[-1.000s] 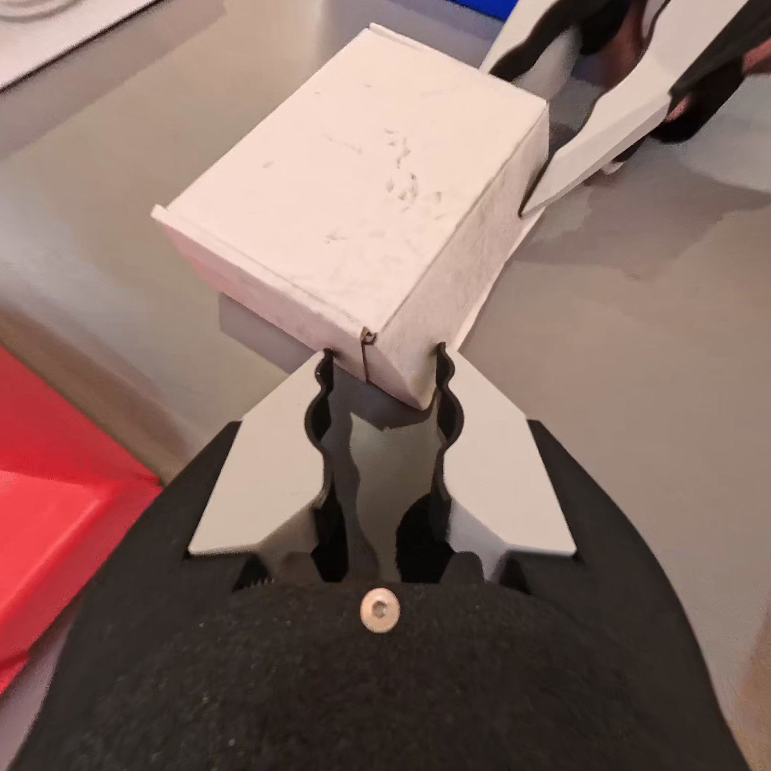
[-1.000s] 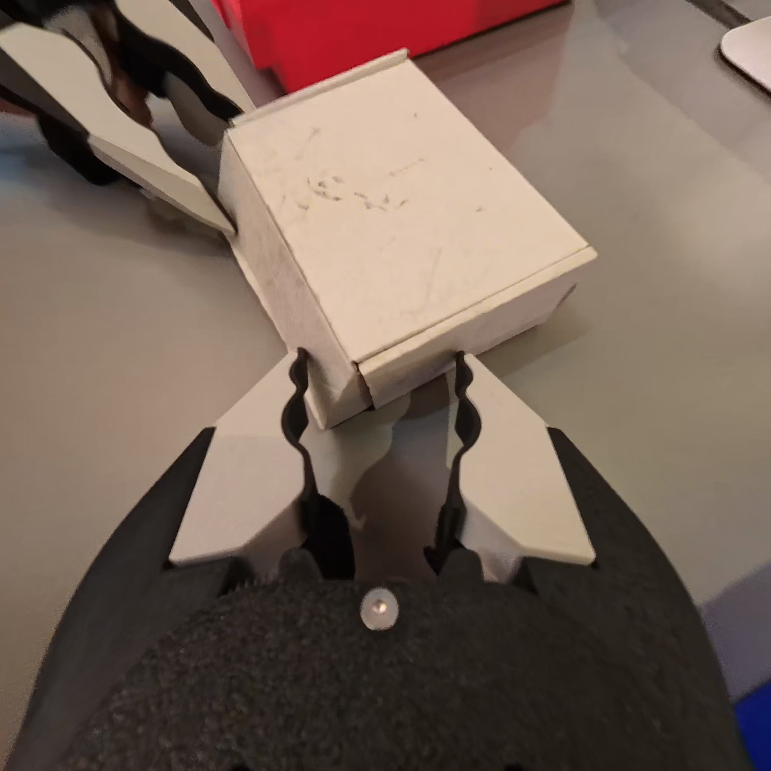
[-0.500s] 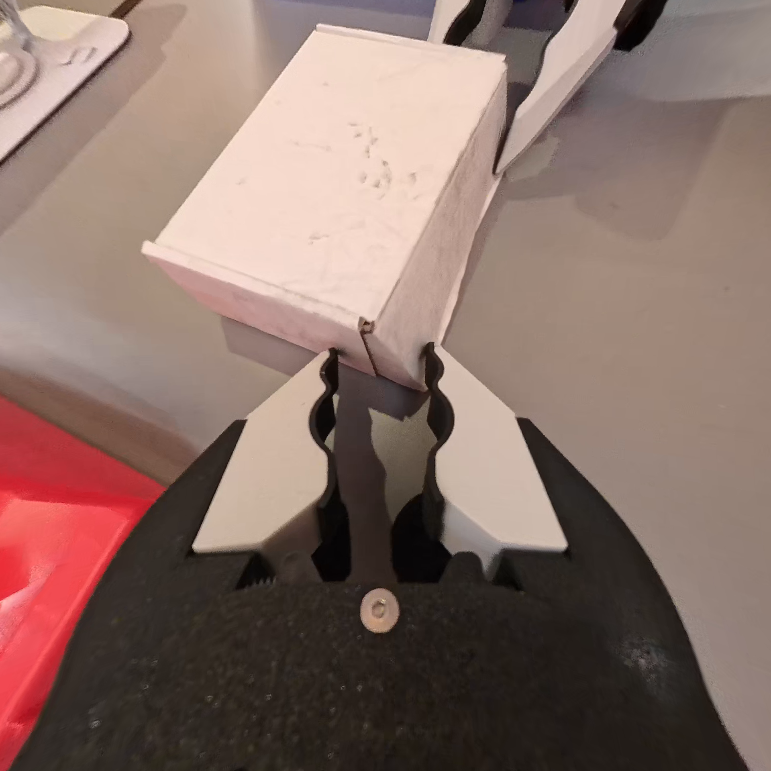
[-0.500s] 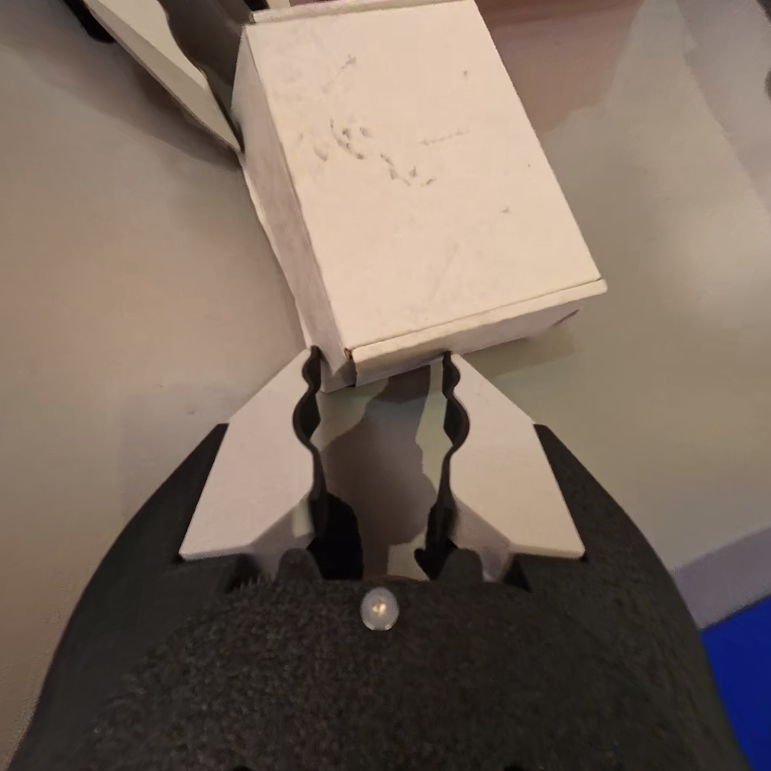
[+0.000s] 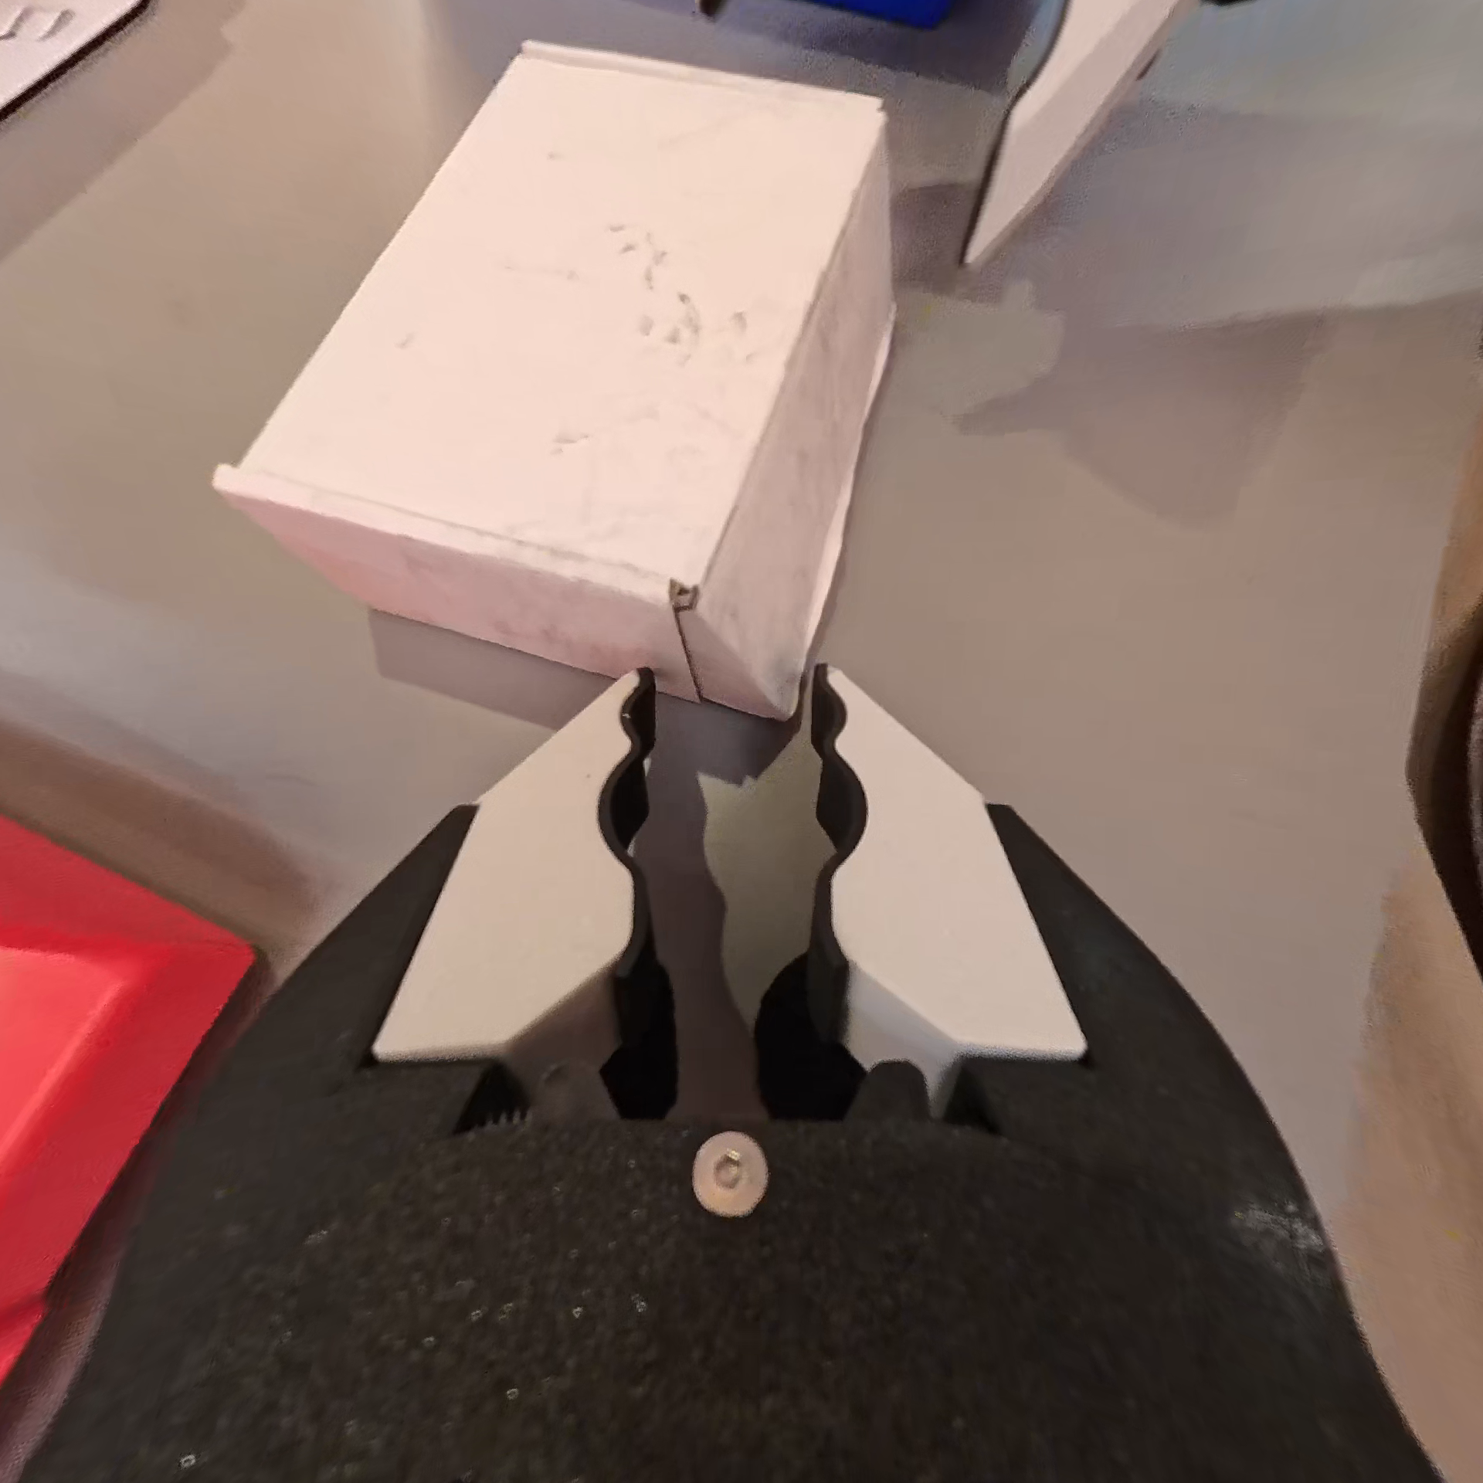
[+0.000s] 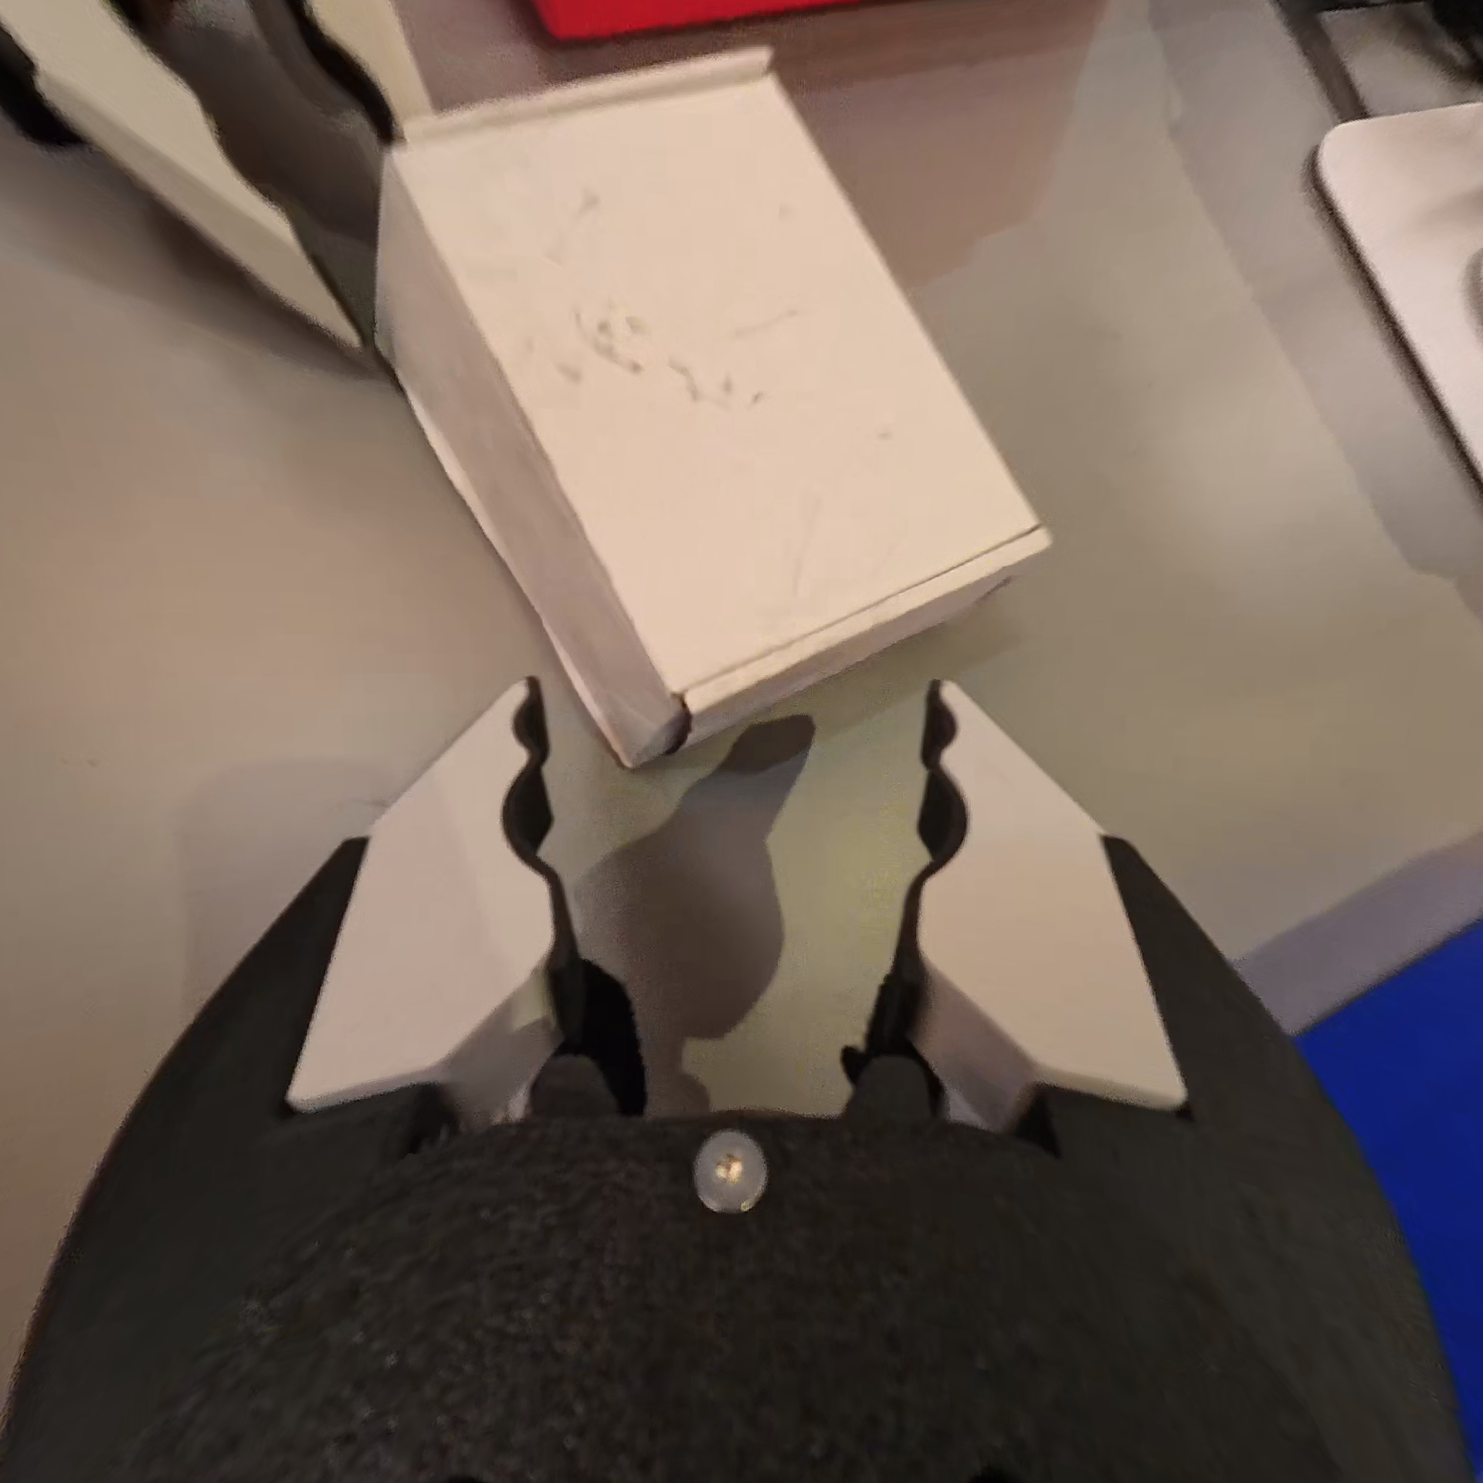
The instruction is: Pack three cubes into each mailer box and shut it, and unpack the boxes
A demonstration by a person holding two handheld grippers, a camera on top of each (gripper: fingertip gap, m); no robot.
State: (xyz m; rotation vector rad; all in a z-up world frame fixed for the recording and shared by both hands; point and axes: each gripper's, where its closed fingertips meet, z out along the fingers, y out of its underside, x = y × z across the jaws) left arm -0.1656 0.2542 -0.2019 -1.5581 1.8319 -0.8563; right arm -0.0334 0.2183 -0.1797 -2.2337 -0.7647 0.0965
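A closed white mailer box (image 5: pixel 594 361) lies on the glossy grey table (image 5: pixel 1123 722), scuffed on its lid. My left gripper (image 5: pixel 730 686) has its jaws narrowed on the box's near corner, both fingertips touching it. In the right wrist view the same box (image 6: pixel 690 417) lies ahead, and my right gripper (image 6: pixel 730 694) is open wide, with the box's other corner just between the fingertips and not pinched. The left gripper also shows at the box's far corner in the right wrist view (image 6: pixel 265 160). One finger of the right gripper (image 5: pixel 1067 120) shows apart from the box. No cubes are visible.
A red bin (image 5: pixel 96 1083) sits at my left, and shows beyond the box in the right wrist view (image 6: pixel 658 16). A blue object (image 6: pixel 1412 1139) lies at the right. A white flat pad (image 6: pixel 1428 265) lies on the table at the far right.
My right gripper has opened wider and drawn back from the box corner. My left gripper's jaws have narrowed slightly on their corner. The box has turned a little.
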